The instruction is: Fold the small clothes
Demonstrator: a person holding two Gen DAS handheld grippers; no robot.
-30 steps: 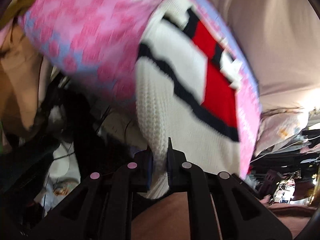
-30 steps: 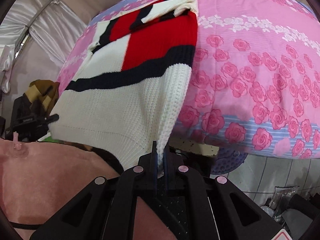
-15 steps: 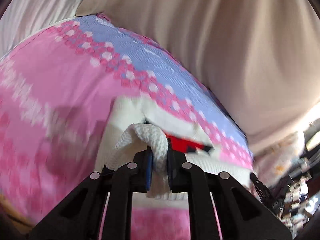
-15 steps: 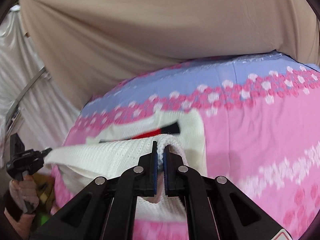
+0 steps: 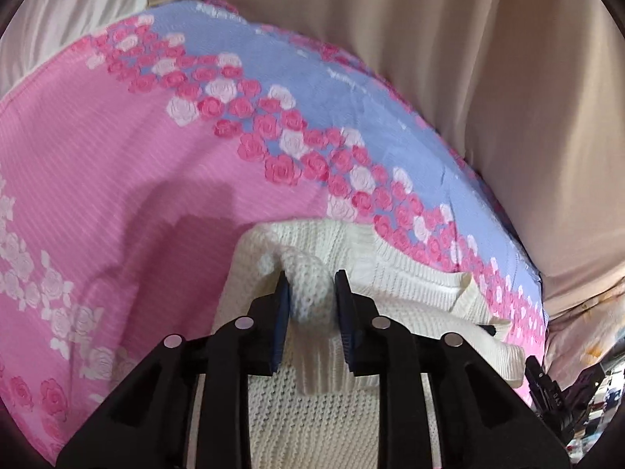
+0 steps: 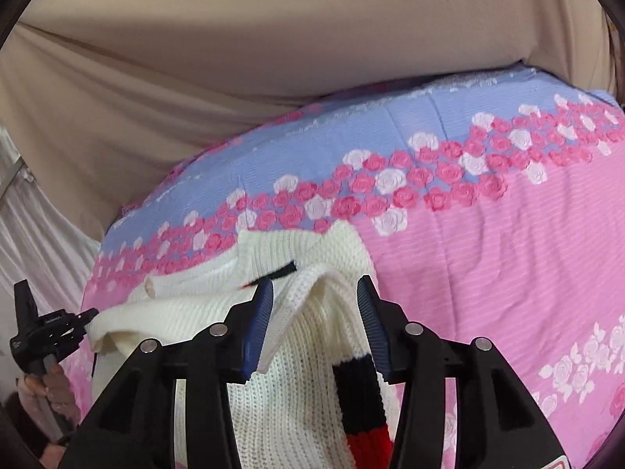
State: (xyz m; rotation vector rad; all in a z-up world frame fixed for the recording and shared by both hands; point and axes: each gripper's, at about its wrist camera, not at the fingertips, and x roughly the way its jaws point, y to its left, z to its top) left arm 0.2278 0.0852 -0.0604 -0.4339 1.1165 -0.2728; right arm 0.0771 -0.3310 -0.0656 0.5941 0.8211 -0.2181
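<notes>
While the left wrist view looks down over the bed, the left hand-held gripper has just been opening: a bunched fold of the white sweater sits between its jaws, and the blue pads look eased off the knit rather than pinching it. The sweater lies on the pink rose bedspread, hem carried up toward the collar.

From the right wrist view, the right hand-held gripper has also just been opening; its jaws stand well apart, the sweater's edge loose between them. At left, a hand holds the other hand-held gripper at the sweater's corner.

I judge one lengthwise fold laid and being released; smoothing and any further fold remain.
</notes>
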